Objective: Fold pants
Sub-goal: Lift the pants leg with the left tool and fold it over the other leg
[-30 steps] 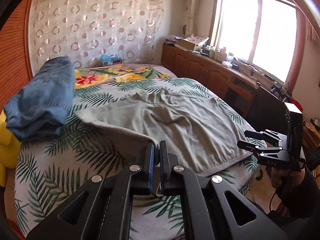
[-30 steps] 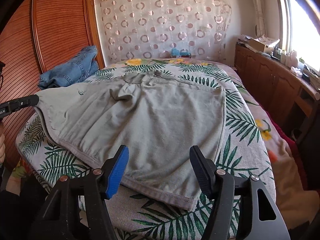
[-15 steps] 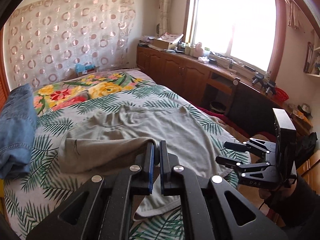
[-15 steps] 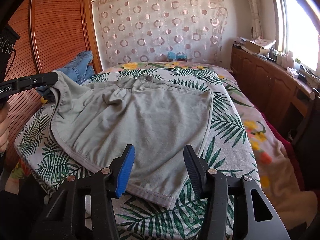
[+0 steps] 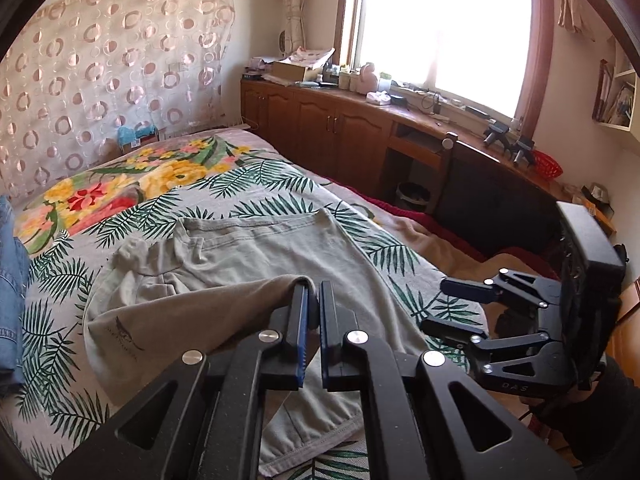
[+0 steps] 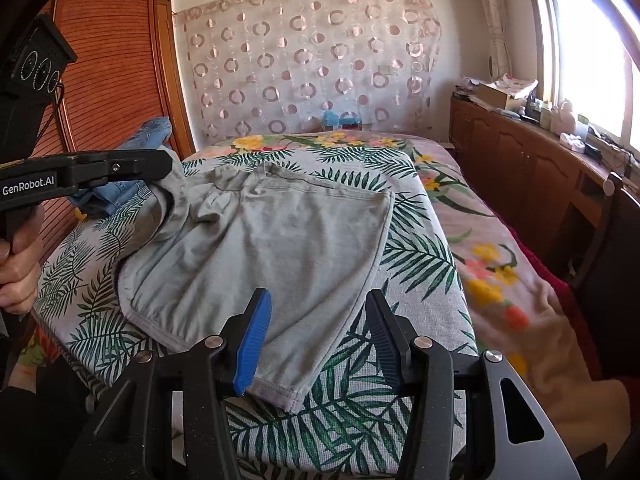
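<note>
Grey pants [image 5: 256, 260] [image 6: 296, 240] lie spread on a bed, waistband at the far end. My left gripper [image 5: 314, 292] [image 6: 162, 168] is shut on the edge of the left leg. It holds that cloth up, so the leg hangs folded over the rest. My right gripper [image 6: 318, 300] [image 5: 434, 305] stands open just above the near hem of the right leg. The hem shows between its fingers, and the pads are clear of the cloth.
The bed cover [image 6: 436, 208] has a leaf and flower print. Blue jeans [image 6: 158, 130] [image 5: 10, 280] are piled at the bed's left edge by a wooden wardrobe [image 6: 108, 92]. Wooden cabinets [image 5: 340, 128] and a dark chair [image 5: 480, 208] line the right side under a window.
My left gripper has carried the held leg to the right, over the pants. The right gripper's jaws have narrowed a little and it has stayed in place.
</note>
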